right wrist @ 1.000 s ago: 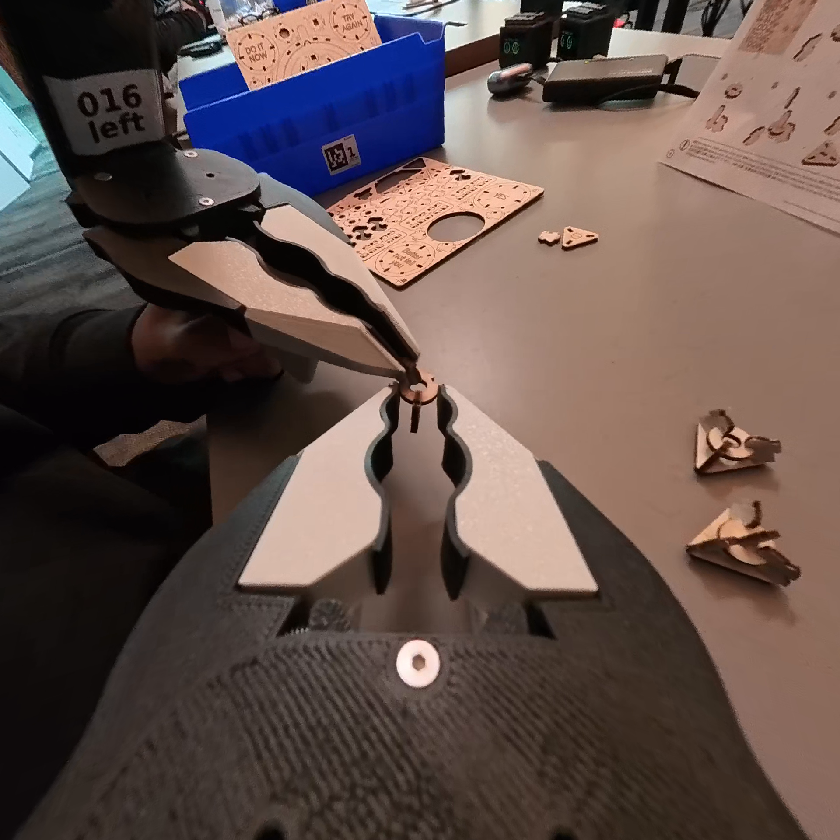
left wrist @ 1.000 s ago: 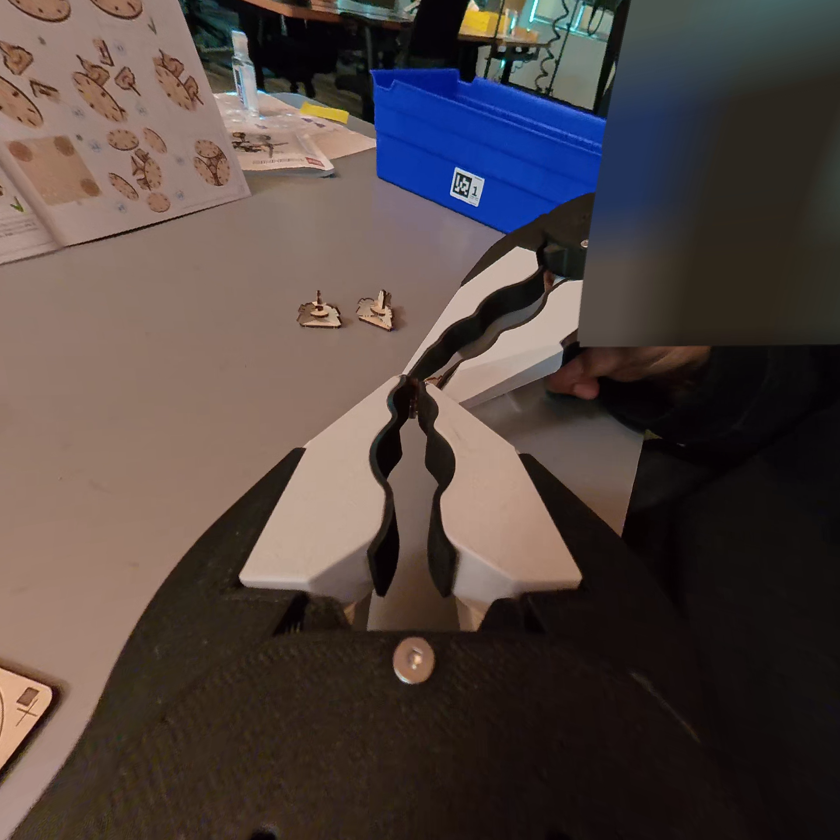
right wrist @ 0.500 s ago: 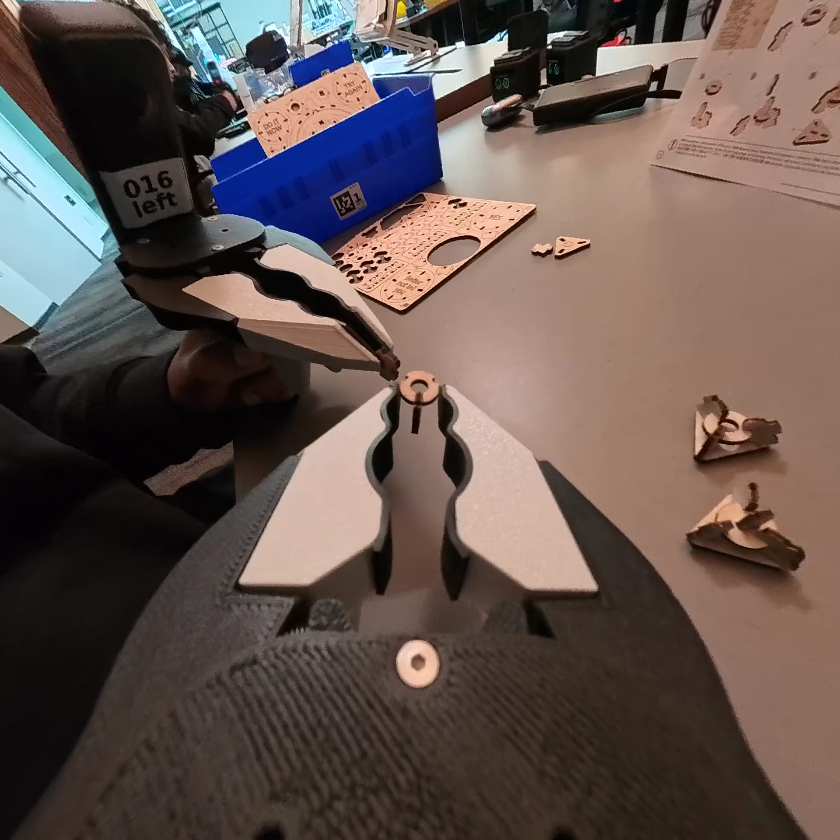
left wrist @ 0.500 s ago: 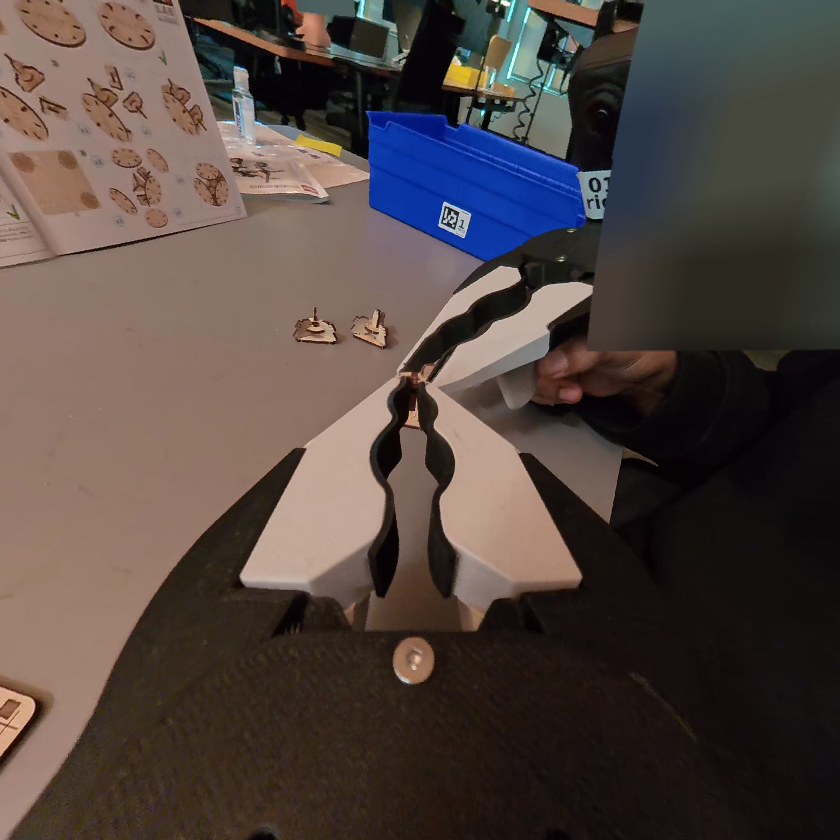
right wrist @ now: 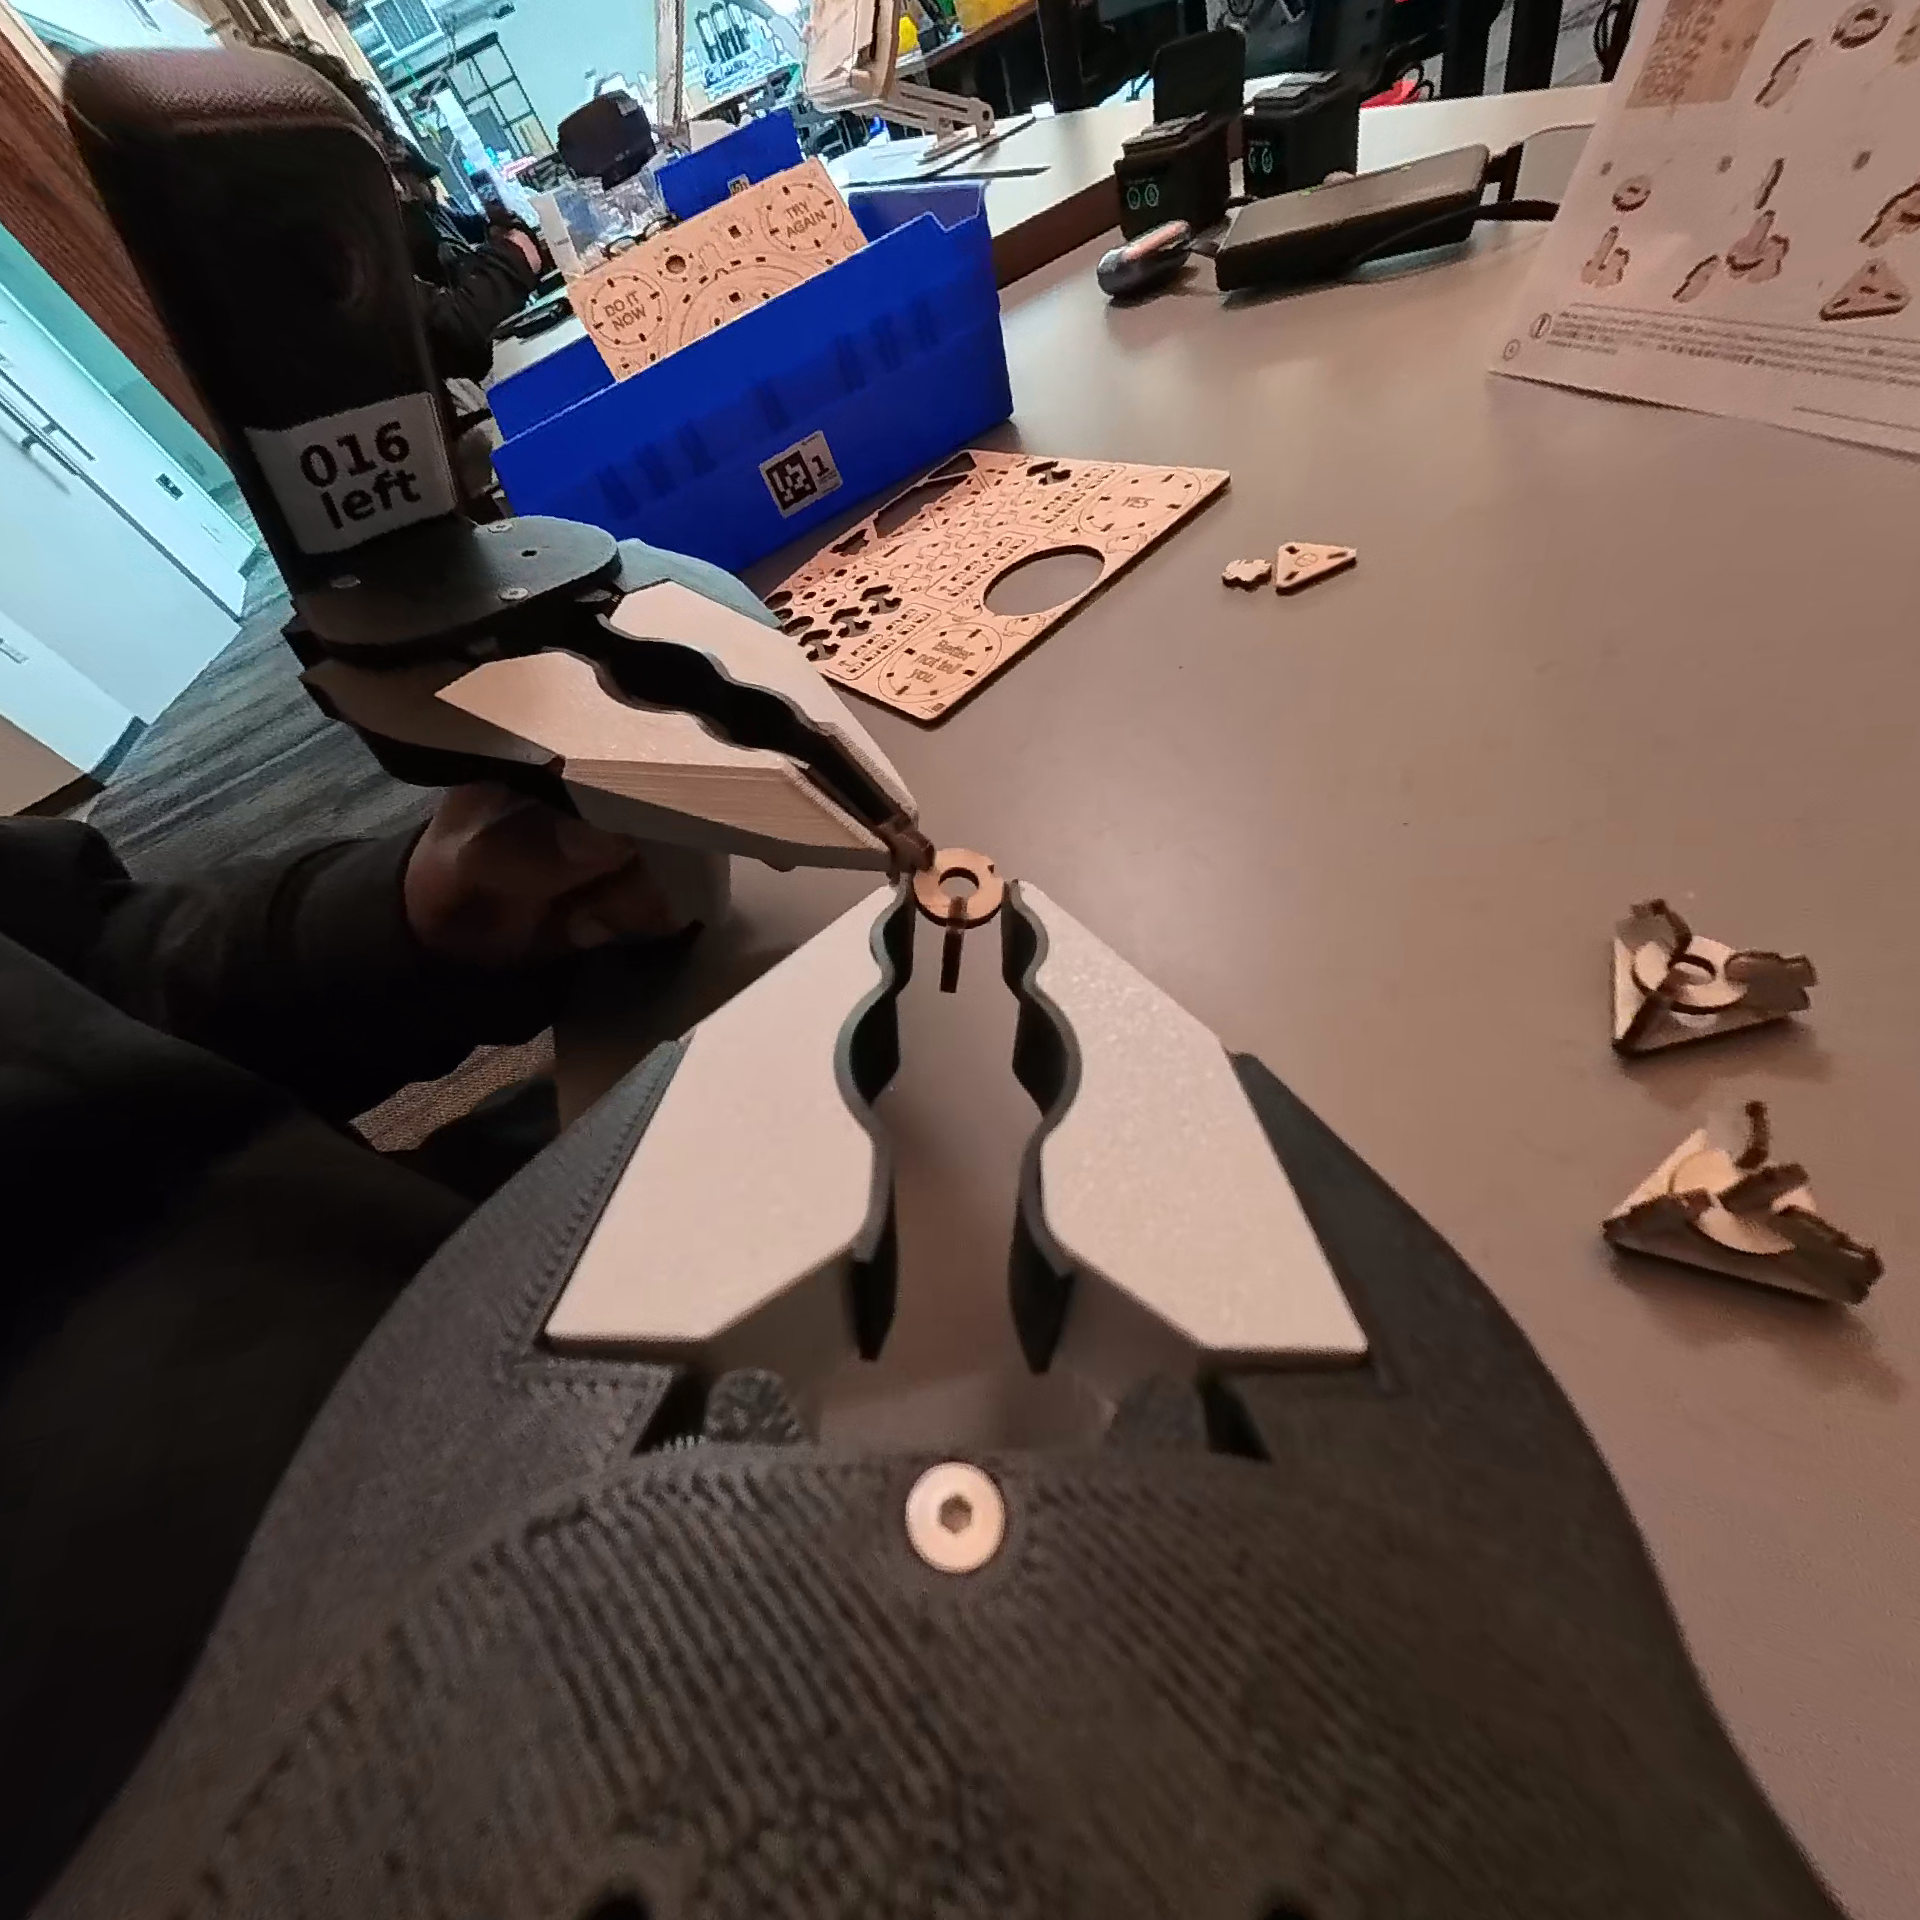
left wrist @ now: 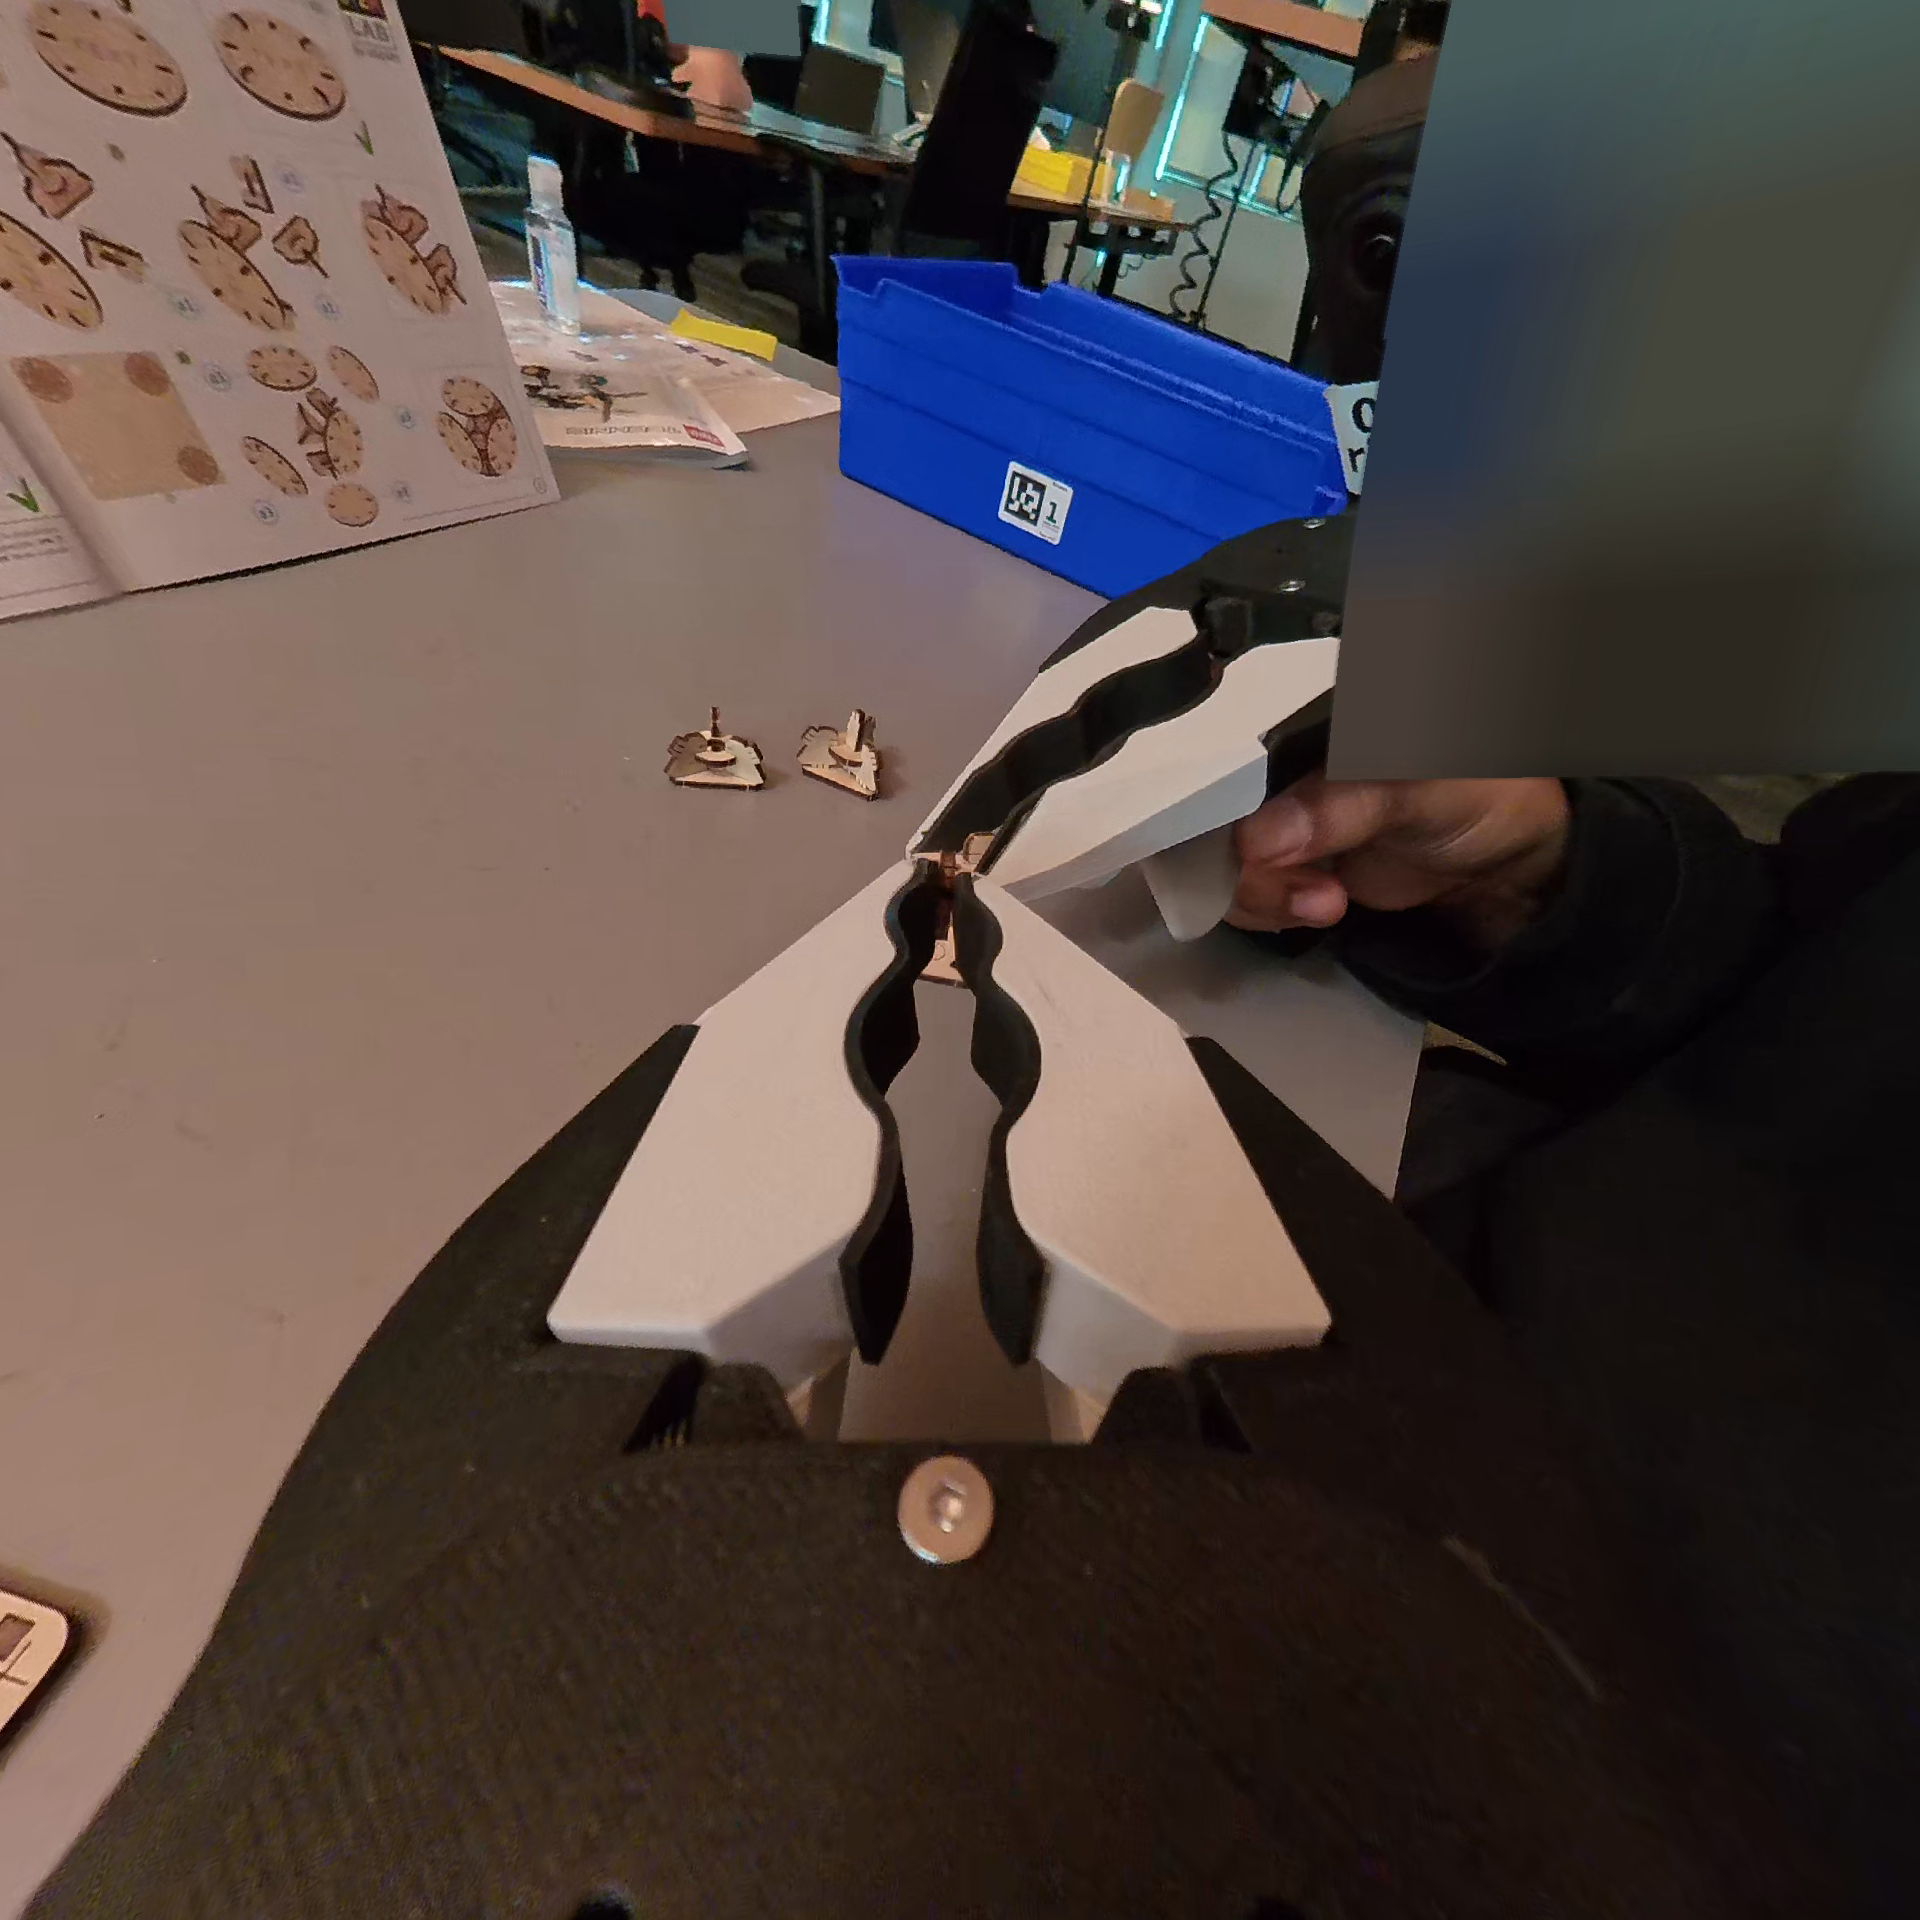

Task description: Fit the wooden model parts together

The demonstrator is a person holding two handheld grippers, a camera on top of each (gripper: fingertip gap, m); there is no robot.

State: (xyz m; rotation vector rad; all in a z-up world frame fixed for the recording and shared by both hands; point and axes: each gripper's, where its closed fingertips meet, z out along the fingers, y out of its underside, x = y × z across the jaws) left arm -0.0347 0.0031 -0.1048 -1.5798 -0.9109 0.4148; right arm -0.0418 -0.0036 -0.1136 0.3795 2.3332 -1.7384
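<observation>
My right gripper [right wrist: 956, 904] is shut on a small wooden ring [right wrist: 956, 886] and holds it flat above the grey table [right wrist: 1351, 831]; a thin wooden strip [right wrist: 948, 956] hangs under the ring. My left gripper [left wrist: 940, 881] is shut on a small dark wooden peg [left wrist: 945, 871]. In the right wrist view the left gripper [right wrist: 902, 836] comes in from the left, and its peg tip [right wrist: 914, 847] touches the ring's left rim. In the left wrist view the right gripper [left wrist: 951, 847] meets my tips from the right.
Two small wooden assemblies [left wrist: 715, 756] [left wrist: 844, 753] lie on the table; they also show in the right wrist view [right wrist: 1704, 982] [right wrist: 1745, 1226]. A blue bin [right wrist: 748, 416], a punched wooden sheet [right wrist: 997, 582], loose pieces [right wrist: 1299, 566] and an instruction sheet [left wrist: 208, 291] lie farther back. The grippers are tip to tip, or close to it.
The left gripper's tip lifted off the ring and drew back a little, then came back to the ring's left rim. The right gripper kept its hold on the ring.
</observation>
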